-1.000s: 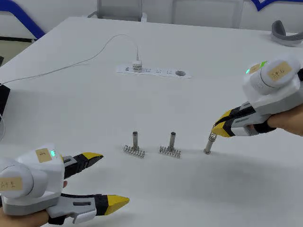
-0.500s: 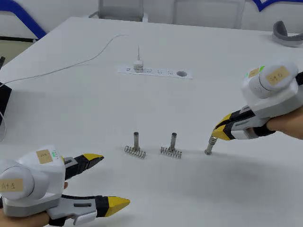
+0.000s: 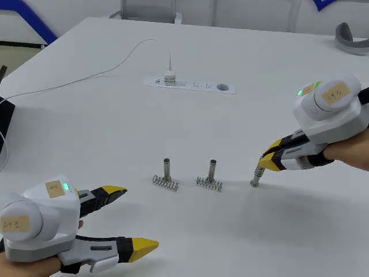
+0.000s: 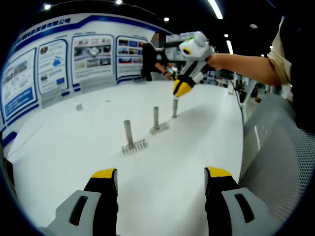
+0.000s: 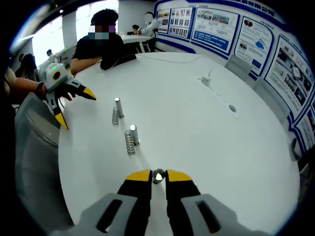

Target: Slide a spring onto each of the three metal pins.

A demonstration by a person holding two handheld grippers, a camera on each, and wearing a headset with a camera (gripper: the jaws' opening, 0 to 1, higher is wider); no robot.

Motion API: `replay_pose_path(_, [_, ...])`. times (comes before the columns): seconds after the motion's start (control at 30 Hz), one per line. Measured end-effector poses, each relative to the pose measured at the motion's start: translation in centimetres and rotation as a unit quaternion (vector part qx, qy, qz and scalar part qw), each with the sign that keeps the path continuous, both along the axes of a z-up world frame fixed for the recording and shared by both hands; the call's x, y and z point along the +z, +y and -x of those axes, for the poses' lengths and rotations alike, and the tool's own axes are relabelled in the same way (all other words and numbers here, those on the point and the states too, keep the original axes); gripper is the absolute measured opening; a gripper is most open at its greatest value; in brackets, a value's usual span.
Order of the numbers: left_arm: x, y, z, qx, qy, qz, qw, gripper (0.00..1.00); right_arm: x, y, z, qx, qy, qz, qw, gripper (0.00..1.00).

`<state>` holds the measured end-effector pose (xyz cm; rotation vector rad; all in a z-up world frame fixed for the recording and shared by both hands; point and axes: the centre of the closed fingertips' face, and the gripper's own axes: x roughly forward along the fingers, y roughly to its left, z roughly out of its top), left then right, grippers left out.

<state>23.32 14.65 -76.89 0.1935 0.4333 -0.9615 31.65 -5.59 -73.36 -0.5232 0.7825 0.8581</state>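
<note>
R gripper [image 3: 266, 162] clenched on top of third pin [image 3: 255, 176], rightmost in row. Pin leans, foot on white table [image 3: 242, 52]. Right gripper view: round metal end betw yellow jaw tips. Spring on it or not: cannot tell. L gripper [image 3: 131, 218] released, jaws wide apart, low over near table edge, well apart from pins. Left pin [image 3: 166, 166] and middle pin [image 3: 212, 168] upright, shafts bare. Left spring [image 3: 165, 183] and middle spring [image 3: 209, 184] lie flat, each at own pin's base. Power strip [image 3: 190, 86] w/ cable [image 3: 86, 78] on far side.
</note>
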Motion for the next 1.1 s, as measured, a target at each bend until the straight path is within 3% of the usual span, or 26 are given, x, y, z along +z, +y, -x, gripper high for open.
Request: replay_pose_path(1.1, [-0.5, 0.1, -0.1, 0.002, 0.007, -0.002, 1.0, 0.73, -1.9, -0.1, -0.1, -0.001, 0.02, 0.002, 0.9998, 0.12])
